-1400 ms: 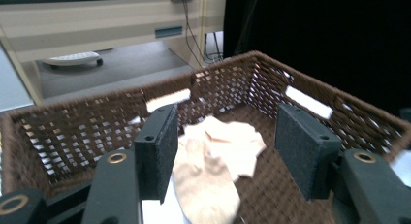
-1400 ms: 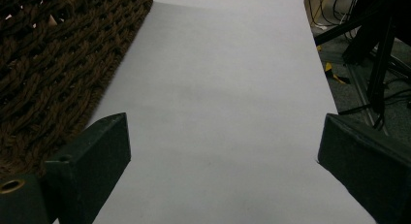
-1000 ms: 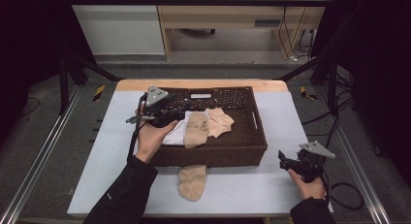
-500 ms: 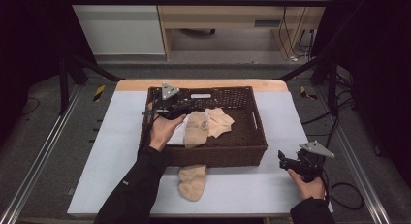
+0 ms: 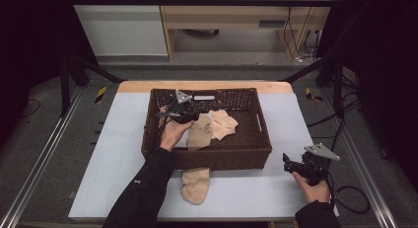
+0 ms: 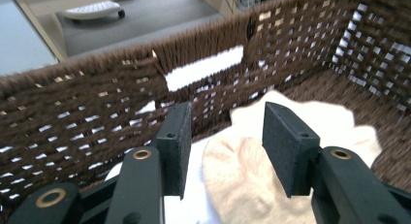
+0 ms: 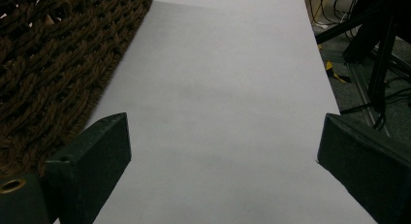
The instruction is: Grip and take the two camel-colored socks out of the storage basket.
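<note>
A: Where is the high view looking from?

B: It is looking forward and down from above the person's side, taking in the whole table (image 5: pixel 123 154), the floor around it and the brown woven basket (image 5: pixel 217 158) at mid-distance.

A: And the left gripper view?

B: It is sitting inside that basket (image 6: pixel 87 112), facing its far wall from very close, with a pale sock (image 6: pixel 242 170) just under the lens; the high view is sharing that sock (image 5: pixel 199 132).

A: The right gripper view?

B: It is riding low over the table (image 7: pixel 218 78), facing along the bare top, catching the basket (image 7: pixel 53 64) at its left edge.
</note>
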{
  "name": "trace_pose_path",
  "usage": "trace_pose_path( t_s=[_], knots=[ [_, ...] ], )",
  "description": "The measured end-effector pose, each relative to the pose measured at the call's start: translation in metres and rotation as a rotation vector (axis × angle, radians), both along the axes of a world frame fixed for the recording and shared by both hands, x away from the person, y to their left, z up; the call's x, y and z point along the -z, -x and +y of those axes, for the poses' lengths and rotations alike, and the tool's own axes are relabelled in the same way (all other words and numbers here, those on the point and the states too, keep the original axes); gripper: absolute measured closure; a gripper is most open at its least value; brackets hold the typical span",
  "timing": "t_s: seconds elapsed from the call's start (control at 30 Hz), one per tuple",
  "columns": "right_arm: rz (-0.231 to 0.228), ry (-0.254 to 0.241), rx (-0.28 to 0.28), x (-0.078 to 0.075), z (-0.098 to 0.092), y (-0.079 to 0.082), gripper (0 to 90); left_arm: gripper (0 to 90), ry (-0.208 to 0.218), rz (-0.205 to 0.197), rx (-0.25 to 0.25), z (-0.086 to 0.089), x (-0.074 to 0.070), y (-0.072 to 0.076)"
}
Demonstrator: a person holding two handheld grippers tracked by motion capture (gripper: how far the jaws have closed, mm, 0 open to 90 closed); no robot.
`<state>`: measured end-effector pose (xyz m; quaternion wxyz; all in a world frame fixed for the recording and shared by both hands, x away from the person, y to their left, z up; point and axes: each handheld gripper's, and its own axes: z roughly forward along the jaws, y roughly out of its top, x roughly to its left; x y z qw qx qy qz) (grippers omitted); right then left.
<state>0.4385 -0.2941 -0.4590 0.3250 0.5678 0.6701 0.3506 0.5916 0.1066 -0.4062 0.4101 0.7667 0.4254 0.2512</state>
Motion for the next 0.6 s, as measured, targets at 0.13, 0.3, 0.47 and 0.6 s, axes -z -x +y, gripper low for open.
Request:
trace_pose_path(
  t_s=[0.13, 0.3, 0.47, 0.6],
  knots=[
    [0.000, 0.004, 0.001, 0.000, 0.000, 0.000, 5.3, 54.5, -0.017, 0.031, -0.003, 0.001, 0.005, -0.002],
    [-0.001, 0.007, 0.001, 0.000, 0.000, 0.000, 5.2, 57.0, -0.064, 0.048, 0.011, 0.000, 0.009, -0.003],
    [0.003, 0.001, 0.004, 0.000, 0.000, 0.000, 5.3, 58.2, -0.122, 0.102, 0.009, 0.000, 0.017, -0.006],
    [0.002, 0.001, 0.003, 0.000, 0.000, 0.000, 5.3, 58.9, -0.133, 0.127, 0.024, -0.001, 0.021, -0.007]
  ],
)
